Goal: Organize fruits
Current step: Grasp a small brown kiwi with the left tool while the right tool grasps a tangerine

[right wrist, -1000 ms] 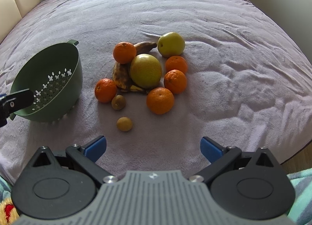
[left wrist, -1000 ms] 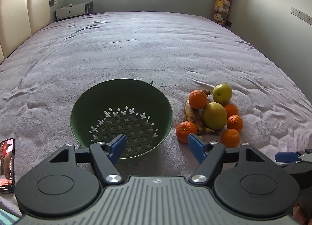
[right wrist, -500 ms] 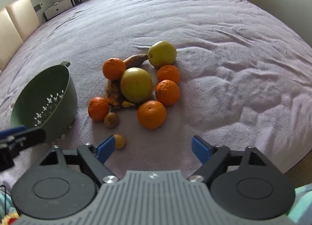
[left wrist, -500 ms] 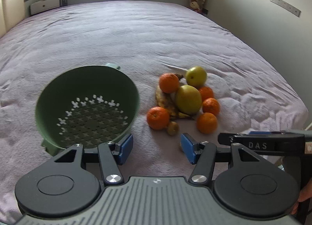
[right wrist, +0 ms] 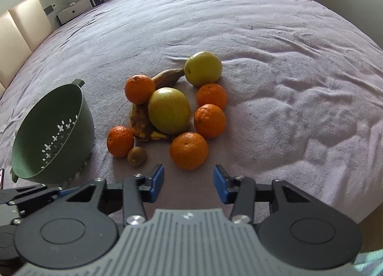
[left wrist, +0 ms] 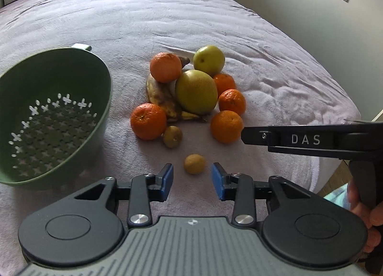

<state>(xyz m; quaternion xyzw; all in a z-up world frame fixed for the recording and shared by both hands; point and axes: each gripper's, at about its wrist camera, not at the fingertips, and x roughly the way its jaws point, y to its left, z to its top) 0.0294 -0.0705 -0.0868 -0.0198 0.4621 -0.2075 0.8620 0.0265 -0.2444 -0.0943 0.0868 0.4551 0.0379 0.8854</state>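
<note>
Evidently the sorting had only reached its first pick: the green colander [left wrist: 47, 118] lay tipped and empty on the lilac bedspread [left wrist: 167, 17], and every fruit sat outside it. The left gripper [left wrist: 192, 181] pointed down at the small tan fruit [left wrist: 194, 163] (a longan or similar, hard to tell), which lay alone, nearest the camera and just beyond the blue pads. Its jaws had just been closing, yet they stood apart, clamped on nothing, the fruit ahead of the tips and not between them. The right gripper [right wrist: 189, 184] had likewise been closing its jaws; they too stood apart and empty, aimed at the nearest mandarin [right wrist: 189, 151]. Behind it the pile held 4 more mandarins, 2 yellow-green apples, a blackened banana [right wrist: 141, 120] and a kiwi [right wrist: 137, 156] touching the left-hand mandarin.

Next, I judged, the left gripper needed to advance until the pads bracketed the small fruit, close gently, then carry it left over the colander's rim. Round fruit on soft fabric may roll away from a 1-sided nudge, so a centred approach mattered.
</note>
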